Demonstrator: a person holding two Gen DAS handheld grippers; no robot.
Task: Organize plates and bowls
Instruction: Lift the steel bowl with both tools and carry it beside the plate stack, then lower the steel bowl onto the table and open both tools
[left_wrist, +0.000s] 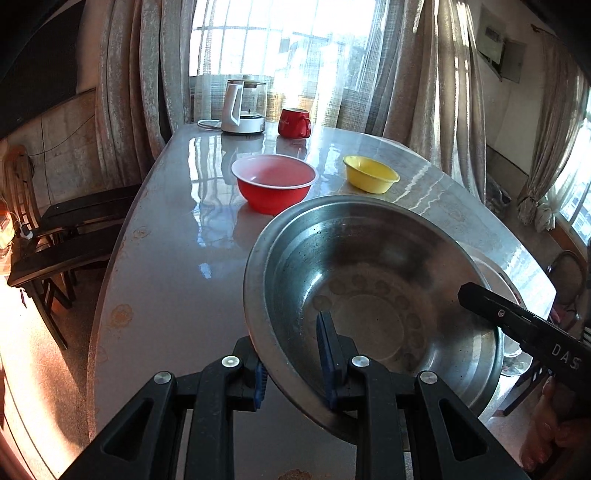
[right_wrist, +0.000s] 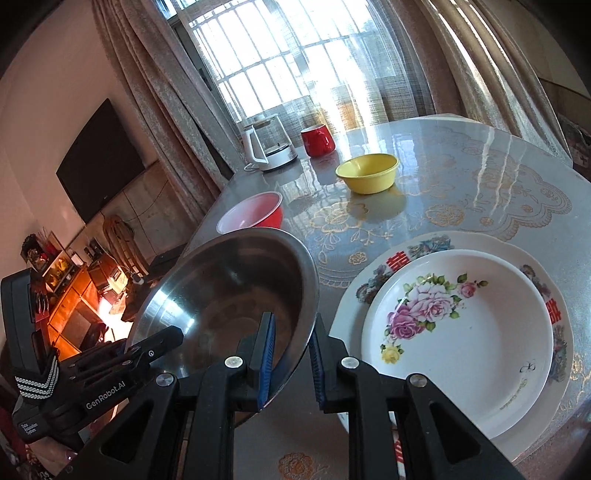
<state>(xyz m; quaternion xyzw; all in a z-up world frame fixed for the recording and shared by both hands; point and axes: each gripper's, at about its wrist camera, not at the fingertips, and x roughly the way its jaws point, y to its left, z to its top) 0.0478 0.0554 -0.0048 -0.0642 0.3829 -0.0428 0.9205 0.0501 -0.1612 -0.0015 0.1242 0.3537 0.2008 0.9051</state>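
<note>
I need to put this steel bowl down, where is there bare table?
Both tools clamp the steel bowl. Bare table lies right of the yellow bowl, beyond the stacked floral plates. A smaller patch sits between yellow bowl and plates. The far-left corner is crowded: kettle, red mug, red bowl.

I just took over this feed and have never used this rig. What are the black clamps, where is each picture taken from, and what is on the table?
No robot here: a person holds a two-finger tool in each hand, with a camera on each looking along its fingers. The left tool and right tool both clamp the rim of one steel bowl, on opposite sides. On the table sit a red bowl, a yellow bowl, a red mug, a kettle, and a small flowered plate stacked on a bigger plate.
</note>
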